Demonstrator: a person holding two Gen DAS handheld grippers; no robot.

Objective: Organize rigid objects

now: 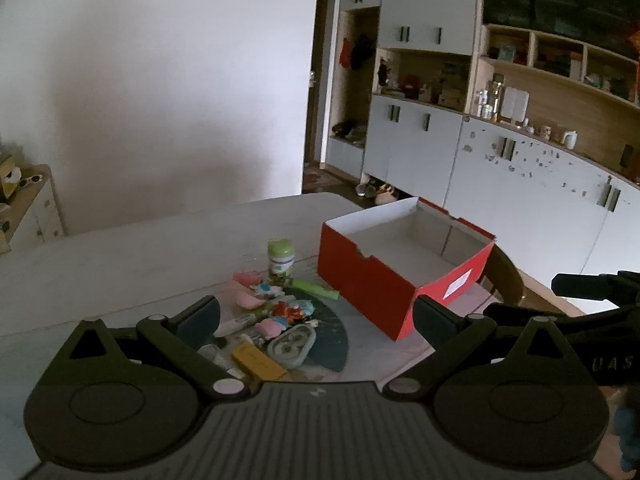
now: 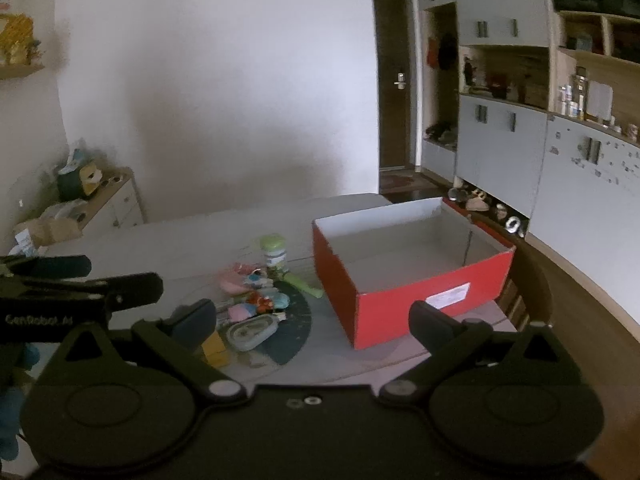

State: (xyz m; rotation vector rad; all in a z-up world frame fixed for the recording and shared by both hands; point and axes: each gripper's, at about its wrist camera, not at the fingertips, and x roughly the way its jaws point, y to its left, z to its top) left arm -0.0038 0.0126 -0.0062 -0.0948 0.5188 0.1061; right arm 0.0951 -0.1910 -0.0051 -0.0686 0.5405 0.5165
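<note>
The small clutter [image 1: 276, 320] lies just ahead of the left gripper [image 1: 316, 318], nearer than the right gripper [image 2: 312, 320] (both spread wide, empty), red box [image 1: 384, 292] to its right.

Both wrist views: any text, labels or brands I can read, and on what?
"GenRobot.AI", blurred, on the left gripper body.
"UAS", cut off, on the right gripper body.
White label on the red box: unreadable.
Jar label: unreadable.
Yellow box print: unreadable.

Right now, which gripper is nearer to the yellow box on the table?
Left. The left gripper hangs right above the yellow box; the right gripper is off to its right, nearer the red box.
</note>
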